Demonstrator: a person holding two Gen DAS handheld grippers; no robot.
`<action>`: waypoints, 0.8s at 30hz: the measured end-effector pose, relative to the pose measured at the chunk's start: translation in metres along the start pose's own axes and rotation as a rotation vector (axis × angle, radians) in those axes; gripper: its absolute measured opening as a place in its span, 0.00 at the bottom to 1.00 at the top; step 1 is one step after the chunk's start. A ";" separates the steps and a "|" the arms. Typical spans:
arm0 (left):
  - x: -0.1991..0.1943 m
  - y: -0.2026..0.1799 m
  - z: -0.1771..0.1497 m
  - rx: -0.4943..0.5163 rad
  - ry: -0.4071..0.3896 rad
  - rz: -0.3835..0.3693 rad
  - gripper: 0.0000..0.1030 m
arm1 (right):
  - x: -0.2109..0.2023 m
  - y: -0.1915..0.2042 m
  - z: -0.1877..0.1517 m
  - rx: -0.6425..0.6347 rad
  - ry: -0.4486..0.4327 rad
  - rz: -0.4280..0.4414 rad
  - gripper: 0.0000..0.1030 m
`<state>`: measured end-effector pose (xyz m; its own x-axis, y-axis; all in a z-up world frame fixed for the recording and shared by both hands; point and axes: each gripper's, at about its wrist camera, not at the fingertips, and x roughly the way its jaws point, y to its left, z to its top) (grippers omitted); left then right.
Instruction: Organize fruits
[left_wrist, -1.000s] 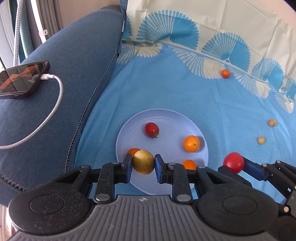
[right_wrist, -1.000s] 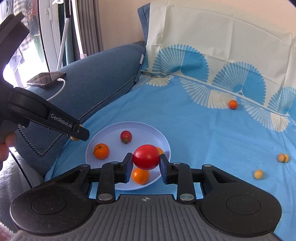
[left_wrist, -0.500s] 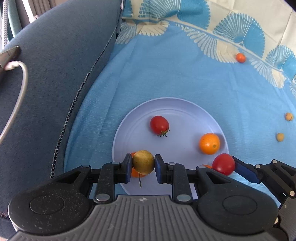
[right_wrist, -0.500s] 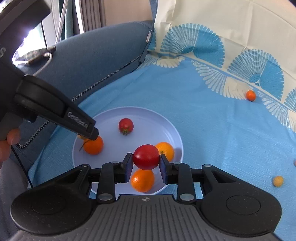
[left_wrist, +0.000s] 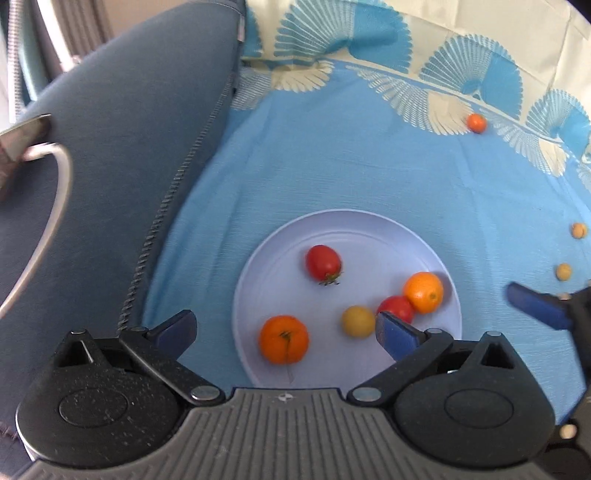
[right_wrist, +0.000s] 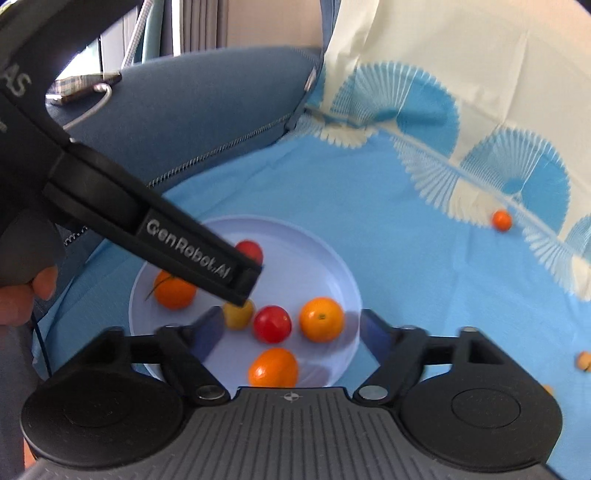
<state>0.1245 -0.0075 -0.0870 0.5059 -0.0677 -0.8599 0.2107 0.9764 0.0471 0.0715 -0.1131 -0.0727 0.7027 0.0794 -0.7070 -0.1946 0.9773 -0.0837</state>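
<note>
Now both my left gripper (left_wrist: 284, 328) and right gripper (right_wrist: 290, 328) are opening with nothing held, so the loose yellow round fruit (left_wrist: 357, 321) and glossy red tomato (right_wrist: 272, 324) may roll off the shallow pale-blue plate (left_wrist: 369, 225)

Bright daylight fills the room, coming in from the window side at upper left, where it blows out to white. Fruit on the plate (left_wrist: 436, 258) casts short soft shadows rightward. Fisheye bending curves the edges; the cable (left_wrist: 55, 206) and the right gripper (right_wrist: 291, 328) fingers smear with motion blur.
</note>
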 end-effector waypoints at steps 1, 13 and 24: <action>-0.005 0.001 -0.004 -0.001 0.000 0.007 1.00 | -0.006 0.000 -0.001 -0.002 -0.003 -0.004 0.89; -0.061 0.013 -0.041 -0.086 0.024 0.049 1.00 | -0.078 0.003 -0.022 0.090 0.017 0.012 0.96; -0.108 -0.009 -0.072 -0.012 -0.050 0.067 1.00 | -0.141 0.001 -0.038 0.110 -0.093 -0.043 0.99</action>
<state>0.0080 0.0054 -0.0311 0.5594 -0.0117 -0.8288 0.1649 0.9815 0.0975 -0.0537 -0.1312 -0.0005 0.7703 0.0499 -0.6358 -0.0907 0.9954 -0.0317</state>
